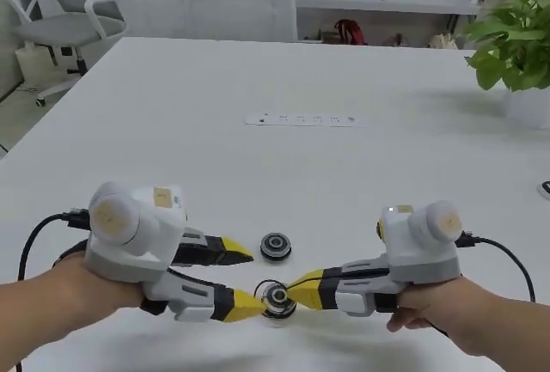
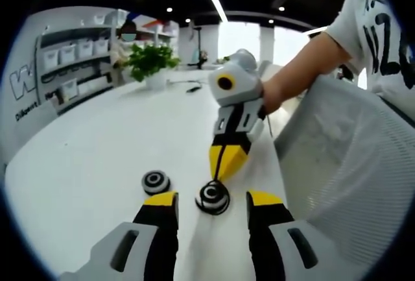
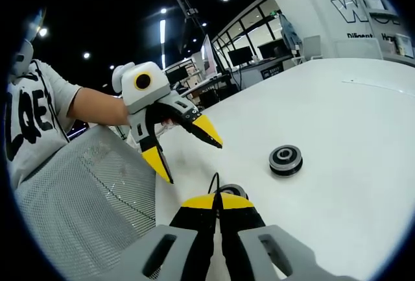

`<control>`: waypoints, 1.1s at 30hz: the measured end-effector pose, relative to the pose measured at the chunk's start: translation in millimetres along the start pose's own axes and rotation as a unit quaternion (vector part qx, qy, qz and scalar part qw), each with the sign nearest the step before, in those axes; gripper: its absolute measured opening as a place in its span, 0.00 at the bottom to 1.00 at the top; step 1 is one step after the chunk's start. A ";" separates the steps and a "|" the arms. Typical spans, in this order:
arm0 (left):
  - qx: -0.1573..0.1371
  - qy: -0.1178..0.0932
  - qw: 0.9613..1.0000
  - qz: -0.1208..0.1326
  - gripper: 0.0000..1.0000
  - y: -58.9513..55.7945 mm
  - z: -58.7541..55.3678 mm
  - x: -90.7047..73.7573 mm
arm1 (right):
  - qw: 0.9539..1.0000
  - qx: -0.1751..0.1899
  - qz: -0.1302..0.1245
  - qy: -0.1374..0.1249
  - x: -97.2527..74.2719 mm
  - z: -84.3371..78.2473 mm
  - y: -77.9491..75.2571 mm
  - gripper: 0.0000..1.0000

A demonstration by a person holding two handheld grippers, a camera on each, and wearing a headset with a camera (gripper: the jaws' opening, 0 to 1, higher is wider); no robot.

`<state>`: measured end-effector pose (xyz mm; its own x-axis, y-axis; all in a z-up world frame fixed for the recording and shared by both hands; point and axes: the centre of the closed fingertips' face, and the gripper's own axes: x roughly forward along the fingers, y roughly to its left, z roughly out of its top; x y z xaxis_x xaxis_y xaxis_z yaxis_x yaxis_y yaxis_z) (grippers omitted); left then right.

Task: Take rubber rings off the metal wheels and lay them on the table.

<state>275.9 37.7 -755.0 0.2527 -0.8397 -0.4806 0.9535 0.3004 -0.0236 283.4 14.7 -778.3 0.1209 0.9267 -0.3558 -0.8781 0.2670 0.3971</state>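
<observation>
— Office space in the background, is it?
— Yes: shelves with white boxes (image 2: 71, 60) along one wall, ceiling lights, and a white-framed office chair (image 1: 60, 24) at the far side of the large white table (image 1: 172, 131). A grey mesh chair back (image 2: 337, 145) stands at the near edge, beside the person in a white T-shirt with dark lettering (image 3: 35, 115).
— What sits on the table?
— A leafy green plant in a white pot (image 1: 516, 37) at the far right, and a flat white socket strip (image 1: 301, 119) set into the middle. Both are well apart from the work, which is at the near edge.
— And the tongs?
— The left tongs (image 1: 255, 280) are spread wide, yellow tips apart. The near small round metal wheel (image 1: 277, 300) lies just beside the lower tip, and the upper tip points towards the second small metal wheel (image 1: 275, 246). The right tongs (image 1: 298, 290) are closed, their tips meeting at the near wheel from the other side.
— Gripping what?
— A thin black rubber ring (image 2: 220, 161). In the left gripper view a strand of it runs from the near wheel up to the pinched yellow tips, pulled off one side. How much of it sits in the groove I cannot tell.
— The second wheel?
— Flat on the table just beyond the near one, apart from both tongs, with a dark band around it.
</observation>
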 end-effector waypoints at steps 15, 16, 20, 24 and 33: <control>-0.020 -0.009 1.000 0.009 0.59 4.2 -6.3 -16.3 | 1.000 0.000 0.008 -0.003 2.7 5.8 4.5 0.00; -0.020 -0.009 1.000 0.010 0.60 4.3 -6.8 -17.0 | 1.000 0.000 0.009 -0.003 3.1 6.2 4.7 0.00; -0.019 -0.007 1.000 0.013 0.61 4.8 -8.4 -20.0 | 1.000 -0.001 0.014 -0.007 4.8 11.5 6.8 0.00; -0.022 -0.007 1.000 0.015 0.64 4.3 -10.8 -22.7 | 1.000 -0.002 0.018 -0.010 5.9 16.6 8.9 0.00; -0.026 -0.009 0.999 0.021 0.67 3.9 -11.5 -27.5 | 0.999 -0.005 0.029 -0.014 13.7 27.9 15.7 0.00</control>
<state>270.8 67.2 -752.0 0.2949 -0.8343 -0.4658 0.9327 0.3573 -0.0495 284.2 39.0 -753.3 0.0818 0.9478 -0.3082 -0.8888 0.2092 0.4077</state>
